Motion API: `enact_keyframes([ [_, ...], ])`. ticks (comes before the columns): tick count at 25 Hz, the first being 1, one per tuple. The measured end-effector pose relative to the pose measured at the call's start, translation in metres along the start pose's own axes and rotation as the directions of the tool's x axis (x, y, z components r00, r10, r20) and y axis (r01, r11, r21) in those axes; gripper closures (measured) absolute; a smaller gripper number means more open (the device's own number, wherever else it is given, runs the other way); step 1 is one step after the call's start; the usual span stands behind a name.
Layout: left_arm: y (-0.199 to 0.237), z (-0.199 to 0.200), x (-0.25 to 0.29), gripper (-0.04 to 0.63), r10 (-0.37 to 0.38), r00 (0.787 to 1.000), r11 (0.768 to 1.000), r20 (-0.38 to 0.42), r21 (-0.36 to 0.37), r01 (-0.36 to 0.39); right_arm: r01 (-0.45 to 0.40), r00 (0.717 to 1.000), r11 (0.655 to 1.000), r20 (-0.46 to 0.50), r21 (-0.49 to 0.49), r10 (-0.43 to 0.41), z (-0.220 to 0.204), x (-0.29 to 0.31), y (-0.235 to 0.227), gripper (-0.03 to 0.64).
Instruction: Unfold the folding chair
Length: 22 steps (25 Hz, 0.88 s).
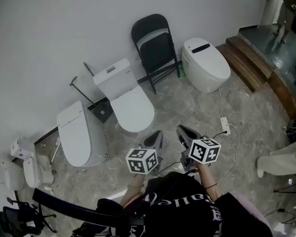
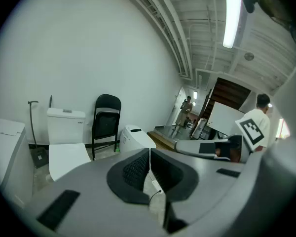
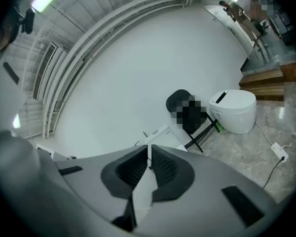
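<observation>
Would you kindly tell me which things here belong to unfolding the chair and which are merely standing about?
For the job: folding chair, not yet unfolded; left gripper and right gripper, jaws shut, empty.
Standing about: tank toilet, smart toilet, third toilet, power strip, wooden steps.

The folding chair (image 1: 155, 46) stands on the floor (image 1: 187, 107) against the back wall (image 1: 64, 23), between two toilets: the middle toilet (image 1: 128, 100) is just to its left and the right toilet (image 1: 204, 63) just to its right. The left toilet (image 1: 79, 135) sits beside the middle toilet, nearer the floor's left edge. Beyond the right toilet, steps (image 1: 246, 58) run along the floor's right edge. A power strip (image 1: 225, 126) lies on the floor in front of the right toilet. The left gripper (image 1: 157, 135) and right gripper (image 1: 181, 130) are side by side above the floor's near edge, well apart from the folding chair
</observation>
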State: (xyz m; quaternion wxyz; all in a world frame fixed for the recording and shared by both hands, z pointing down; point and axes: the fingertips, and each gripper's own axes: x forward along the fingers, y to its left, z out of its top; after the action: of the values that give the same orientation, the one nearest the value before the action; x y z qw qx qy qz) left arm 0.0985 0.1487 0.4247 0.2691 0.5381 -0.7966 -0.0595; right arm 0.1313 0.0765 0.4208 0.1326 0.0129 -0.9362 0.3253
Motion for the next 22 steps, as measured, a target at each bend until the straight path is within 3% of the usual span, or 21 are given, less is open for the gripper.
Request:
enact_keyframes([
  [6, -0.011, -0.004, 0.019, 0.586, 0.014, 1.000, 1.000, 0.024, -0.017, -0.013, -0.006, 1.000, 1.000, 0.001, -0.012, 0.006, 0.005, -0.008, -0.024, 0.584],
  [12, -0.016, -0.007, 0.036, 0.586, 0.013, 1.000, 1.000, -0.027, -0.007, -0.014, -0.011, 1.000, 1.000, -0.004, 0.018, 0.011, 0.010, -0.004, -0.041, 0.584],
  [22, 0.024, 0.026, 0.112, 0.586, -0.030, 0.997, 0.999, -0.072, -0.017, 0.028, 0.037, 0.999, 0.997, -0.005, 0.062, -0.036, 0.047, 0.058, -0.091, 0.584],
])
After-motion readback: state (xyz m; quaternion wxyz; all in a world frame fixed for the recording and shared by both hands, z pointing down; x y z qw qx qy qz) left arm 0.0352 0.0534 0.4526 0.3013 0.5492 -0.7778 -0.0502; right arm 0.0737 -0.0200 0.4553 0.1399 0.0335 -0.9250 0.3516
